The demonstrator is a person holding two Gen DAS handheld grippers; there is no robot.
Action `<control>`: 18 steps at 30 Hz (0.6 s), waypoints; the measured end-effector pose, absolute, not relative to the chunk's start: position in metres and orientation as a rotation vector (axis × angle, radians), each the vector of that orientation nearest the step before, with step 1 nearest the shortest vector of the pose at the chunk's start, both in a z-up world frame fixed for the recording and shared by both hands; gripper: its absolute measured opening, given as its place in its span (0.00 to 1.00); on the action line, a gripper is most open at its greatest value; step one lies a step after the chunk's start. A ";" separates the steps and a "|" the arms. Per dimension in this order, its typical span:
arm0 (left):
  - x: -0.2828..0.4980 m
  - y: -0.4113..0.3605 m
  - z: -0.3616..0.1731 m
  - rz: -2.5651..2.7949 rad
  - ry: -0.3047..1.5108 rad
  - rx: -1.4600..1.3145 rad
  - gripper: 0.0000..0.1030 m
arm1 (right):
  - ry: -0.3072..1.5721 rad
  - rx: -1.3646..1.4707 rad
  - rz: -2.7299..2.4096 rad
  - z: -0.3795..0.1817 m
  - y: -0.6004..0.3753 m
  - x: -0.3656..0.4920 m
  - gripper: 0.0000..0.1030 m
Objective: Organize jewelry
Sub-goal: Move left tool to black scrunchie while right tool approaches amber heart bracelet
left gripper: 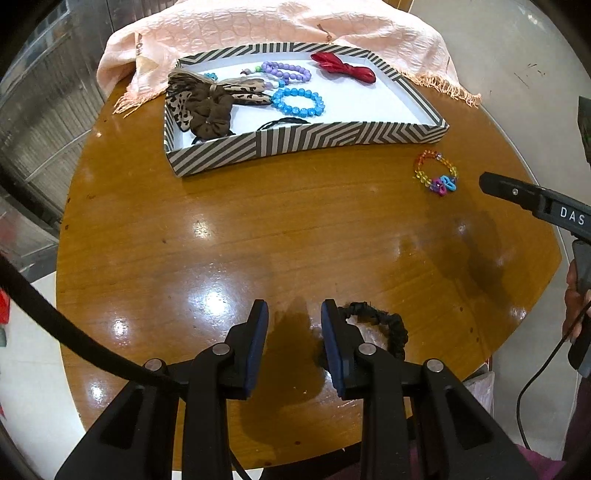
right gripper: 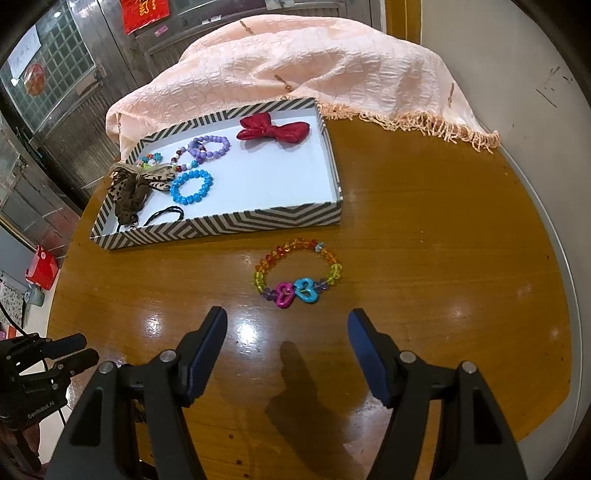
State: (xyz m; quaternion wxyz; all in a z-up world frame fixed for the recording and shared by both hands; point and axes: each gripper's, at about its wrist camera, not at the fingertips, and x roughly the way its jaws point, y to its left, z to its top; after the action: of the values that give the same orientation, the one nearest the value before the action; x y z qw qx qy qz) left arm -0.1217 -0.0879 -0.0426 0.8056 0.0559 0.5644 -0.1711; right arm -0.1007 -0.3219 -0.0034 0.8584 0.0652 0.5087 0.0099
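A striped shallow box [left gripper: 306,138] [right gripper: 229,223] sits at the table's far side. It holds a red bow [left gripper: 343,66] [right gripper: 273,131], a blue bead bracelet [left gripper: 298,102] [right gripper: 191,187], a purple bead bracelet [left gripper: 286,72] [right gripper: 208,147], brown scrunchies [left gripper: 207,110] [right gripper: 127,195] and a black hair tie [right gripper: 164,215]. A rainbow bead bracelet [left gripper: 436,171] [right gripper: 295,273] with pink and blue hearts lies on the table just ahead of my open, empty right gripper [right gripper: 288,332] [left gripper: 524,199]. My left gripper [left gripper: 294,325] is open and empty; a black scrunchie [left gripper: 384,325] lies beside its right finger.
The round wooden table [left gripper: 258,240] [right gripper: 424,240] has a peach fringed cloth [left gripper: 277,26] [right gripper: 314,62] draped over its far edge behind the box. A white wall is to the right, metal shutters to the left.
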 end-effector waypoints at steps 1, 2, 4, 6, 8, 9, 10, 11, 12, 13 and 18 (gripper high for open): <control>-0.121 -0.088 -0.044 -0.366 1.212 0.118 0.29 | 1.070 0.135 0.024 -0.004 -0.321 -0.099 0.69; -0.121 -0.087 -0.044 -0.365 1.215 0.119 0.29 | 1.071 0.135 0.027 -0.005 -0.320 -0.098 0.69; -0.120 -0.087 -0.045 -0.363 1.221 0.123 0.29 | 1.073 0.137 0.029 -0.006 -0.319 -0.097 0.69; -0.120 -0.087 -0.046 -0.363 1.222 0.123 0.30 | 1.078 0.142 0.028 -0.008 -0.319 -0.096 0.69; -0.120 -0.088 -0.046 -0.365 1.221 0.125 0.30 | 1.084 0.143 0.027 -0.010 -0.319 -0.095 0.69; -0.120 -0.088 -0.045 -0.366 1.221 0.125 0.30 | 1.085 0.143 0.027 -0.010 -0.319 -0.095 0.69; -0.120 -0.088 -0.046 -0.368 1.219 0.125 0.31 | 1.084 0.143 0.027 -0.011 -0.319 -0.095 0.69; -0.120 -0.088 -0.046 -0.369 1.221 0.125 0.31 | 1.084 0.142 0.026 -0.010 -0.319 -0.094 0.69; -0.119 -0.088 -0.047 -0.372 1.224 0.124 0.31 | 1.084 0.142 0.025 -0.010 -0.319 -0.093 0.69; -0.120 -0.088 -0.047 -0.375 1.227 0.121 0.31 | 1.083 0.142 0.024 -0.010 -0.320 -0.093 0.69; -0.123 -0.083 -0.049 -0.419 1.258 0.076 0.35 | 1.096 0.145 0.011 -0.014 -0.327 -0.093 0.70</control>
State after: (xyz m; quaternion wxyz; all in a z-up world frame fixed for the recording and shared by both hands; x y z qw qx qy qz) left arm -0.1228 -0.0825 -0.0489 0.7874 0.0353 0.5840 -0.1943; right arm -0.0929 -0.3271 -0.0136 0.8510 0.0687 0.5206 0.0051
